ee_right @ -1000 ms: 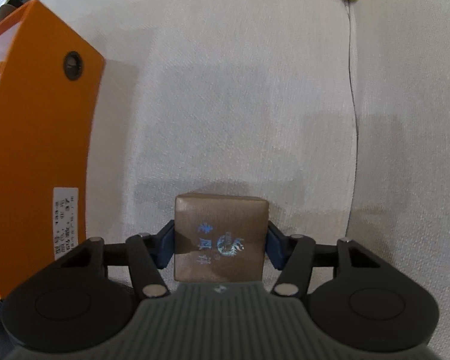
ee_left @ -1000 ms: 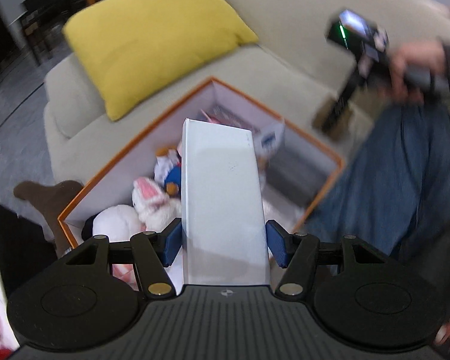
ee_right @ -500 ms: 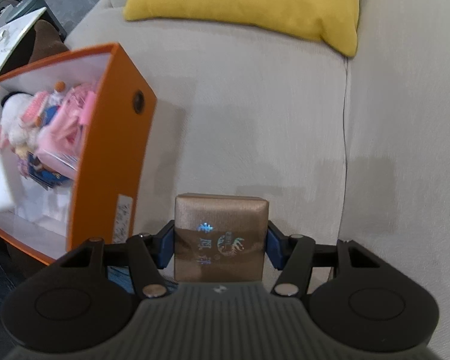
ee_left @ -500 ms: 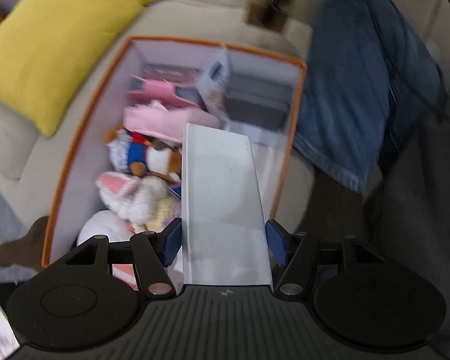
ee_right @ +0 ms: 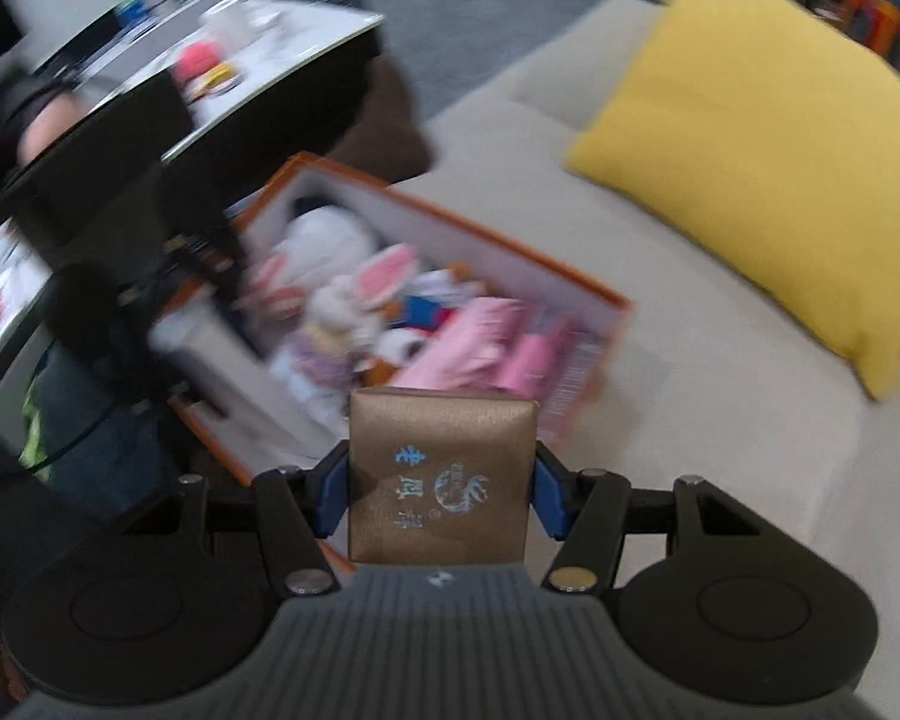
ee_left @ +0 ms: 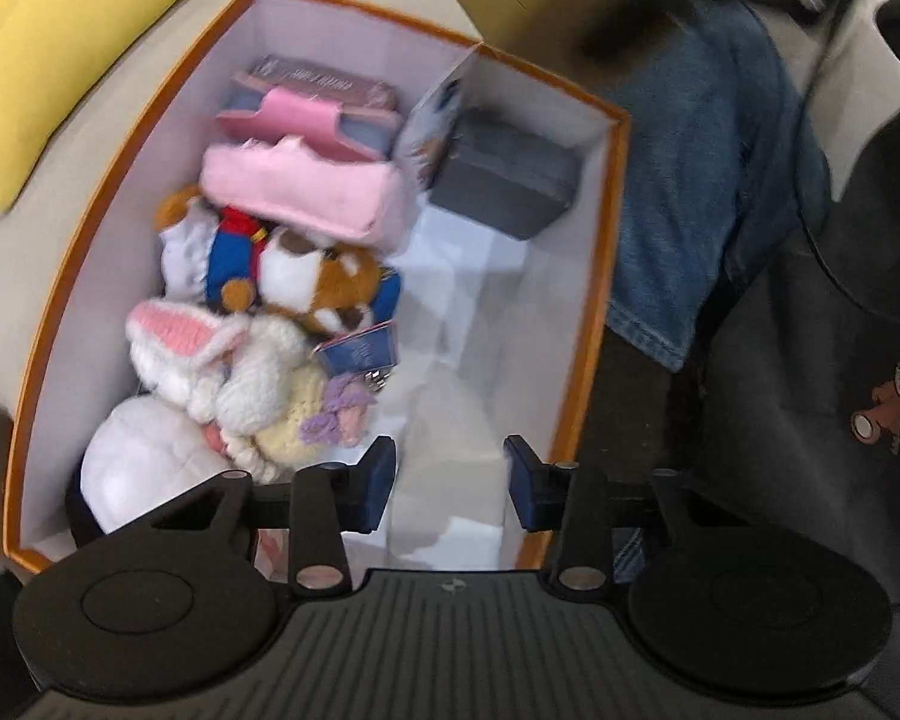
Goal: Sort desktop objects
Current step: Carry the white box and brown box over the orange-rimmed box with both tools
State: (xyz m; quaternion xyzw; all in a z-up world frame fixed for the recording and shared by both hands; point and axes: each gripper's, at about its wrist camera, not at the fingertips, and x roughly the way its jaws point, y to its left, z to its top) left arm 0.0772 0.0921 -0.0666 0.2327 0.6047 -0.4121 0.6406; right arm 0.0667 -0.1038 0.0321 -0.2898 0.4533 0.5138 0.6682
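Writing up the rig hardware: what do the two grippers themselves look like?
Both match: left gripper and right gripper have blue finger pads on black linkage arms with silver pivot pins, two round black discs either side, and a ribbed dark grey body with a small logo.

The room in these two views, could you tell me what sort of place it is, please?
Most likely a home living room. A beige sofa carries a yellow cushion and an orange box of plush toys, and a cluttered low table stands close by.
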